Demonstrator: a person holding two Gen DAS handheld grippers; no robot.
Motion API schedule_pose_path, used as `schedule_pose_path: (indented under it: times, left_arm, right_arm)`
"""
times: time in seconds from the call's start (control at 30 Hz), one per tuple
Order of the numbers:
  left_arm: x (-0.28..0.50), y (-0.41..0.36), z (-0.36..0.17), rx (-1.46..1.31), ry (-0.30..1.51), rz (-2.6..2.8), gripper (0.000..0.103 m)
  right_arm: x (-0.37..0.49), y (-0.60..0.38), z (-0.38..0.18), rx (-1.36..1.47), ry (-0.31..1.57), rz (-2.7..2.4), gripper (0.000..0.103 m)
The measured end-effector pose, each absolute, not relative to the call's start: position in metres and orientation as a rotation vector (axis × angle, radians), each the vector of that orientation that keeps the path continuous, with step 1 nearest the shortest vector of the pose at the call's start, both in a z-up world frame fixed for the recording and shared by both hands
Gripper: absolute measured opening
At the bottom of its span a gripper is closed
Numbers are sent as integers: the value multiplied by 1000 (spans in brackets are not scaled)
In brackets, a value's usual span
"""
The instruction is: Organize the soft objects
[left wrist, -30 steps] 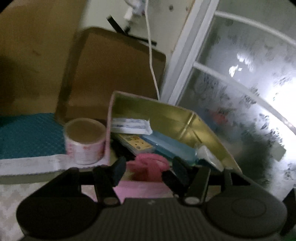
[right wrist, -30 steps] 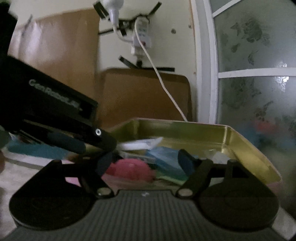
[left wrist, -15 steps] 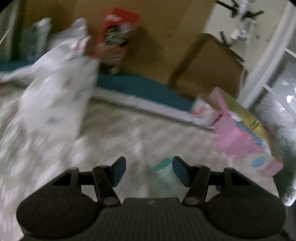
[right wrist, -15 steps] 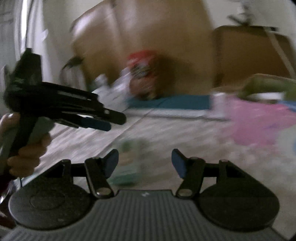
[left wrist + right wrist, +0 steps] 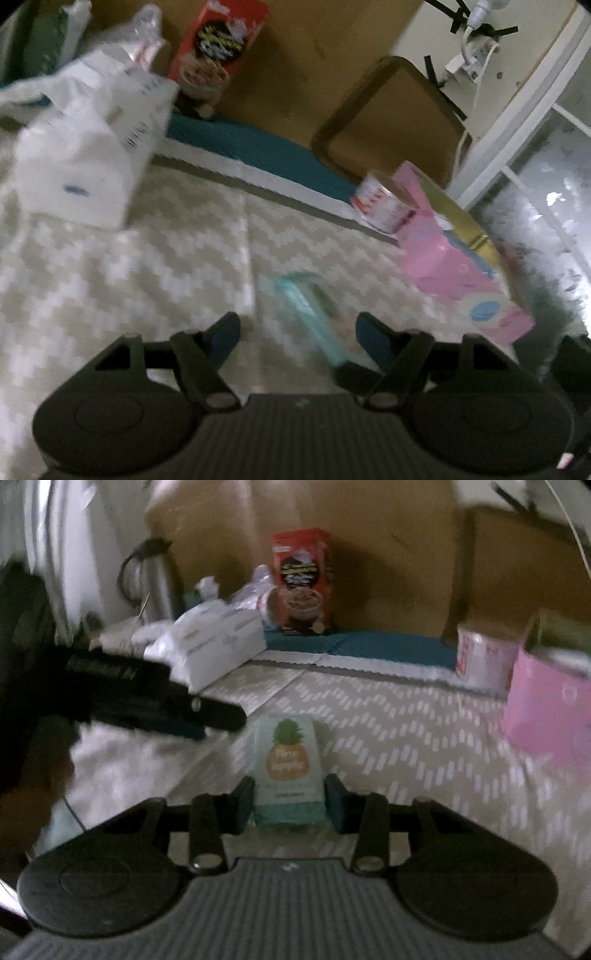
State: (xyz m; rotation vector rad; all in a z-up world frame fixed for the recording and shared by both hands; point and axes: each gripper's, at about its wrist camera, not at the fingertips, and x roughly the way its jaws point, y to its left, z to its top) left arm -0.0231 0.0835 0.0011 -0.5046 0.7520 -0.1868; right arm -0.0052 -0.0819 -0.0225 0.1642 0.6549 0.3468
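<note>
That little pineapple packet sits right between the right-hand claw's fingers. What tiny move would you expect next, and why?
Probably finish the squeeze. The right gripper is closing, its fingers flank the pineapple packet, which lies flat on the zigzag mat, but whether they press it yet is unclear. The left gripper is opening and holds nothing. Lifting should wait for a firm grip.

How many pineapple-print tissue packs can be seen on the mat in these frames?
1. The pineapple pack lies on the zigzag mat, between the right gripper fingers as they close; the left wrist view shows it too. More may be hidden inside the pink box.
</note>
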Motion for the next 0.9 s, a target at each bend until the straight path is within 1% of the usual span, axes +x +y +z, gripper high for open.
schedule_pose_path:
  times: [0.1, 0.13, 0.17, 0.23, 0.3, 0.37, 0.4, 0.5, 0.63, 0.9]
  left_arm:
    - [-19, 81, -1, -538, 756, -197, 70]
    - [-18, 80, -1, -546, 756, -196, 67]
    - [-17, 80, -2, -555, 758, -197, 58]
    - [-16, 79, -4, -569, 762, -196, 53]
    - [-15, 76, -4, -554, 763, -179, 45]
    - [-12, 74, -5, -541, 769, -168, 35]
    - [-10, 73, -5, -545, 773, -169, 33]
    - [0, 64, -7, -540, 784, -196, 32]
    - [16, 34, -6, -477, 797, -233, 32]
    - [47, -39, 0, -384, 859, -368, 31]
  right_arm:
    - [2, -91, -25, 311, 680, 382, 44]
    - [3, -93, -26, 350, 686, 403, 44]
    - [4, -94, -27, 379, 690, 420, 44]
    - [4, -91, -28, 398, 687, 454, 44]
    - [2, -84, -27, 364, 674, 461, 44]
    - [-1, -81, -25, 327, 663, 452, 44]
    - [-1, -80, -25, 317, 659, 445, 44]
    - [-6, -82, -23, 261, 643, 413, 44]
    - [-14, -88, -25, 169, 616, 332, 44]
    - [-41, -146, -30, 244, 592, 198, 44]
